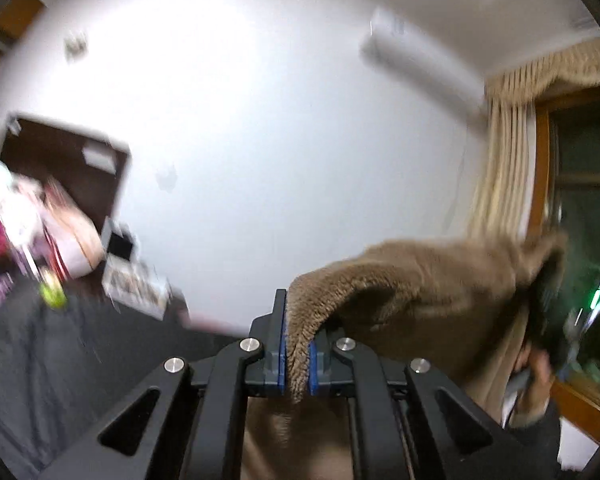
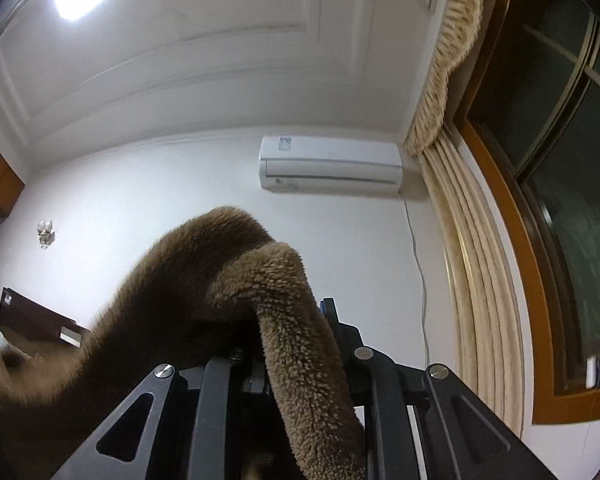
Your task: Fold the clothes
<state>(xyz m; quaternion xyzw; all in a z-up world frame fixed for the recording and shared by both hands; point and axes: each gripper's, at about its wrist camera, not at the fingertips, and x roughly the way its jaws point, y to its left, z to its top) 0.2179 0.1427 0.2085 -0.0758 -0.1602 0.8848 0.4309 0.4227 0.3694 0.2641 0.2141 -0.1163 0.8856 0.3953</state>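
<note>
The left gripper (image 1: pixel 298 354) is clenched on a fold of the brown fleece garment (image 1: pixel 420 292), the pile squeezed between its blue pads (image 1: pixel 282 360). From there the cloth runs up and to the right, held in the air, to a dark shape at the frame's edge — probably the right gripper, too blurred to be sure. A hand (image 1: pixel 534 368) shows below it, smeared.

The right gripper (image 2: pixel 296 344) has a thick roll of the same garment (image 2: pixel 296 320) lying over its fingers; one fingertip (image 2: pixel 329 312) pokes out, the other is buried, so the pads are hidden — its jaws are nearly closed on the fleece. Beyond hang an air conditioner (image 2: pixel 331 166), a pleated curtain (image 2: pixel 476 280) and a dark window (image 2: pixel 572 184). In the left view a bed (image 1: pixel 40 340) is motion-blurred.
</note>
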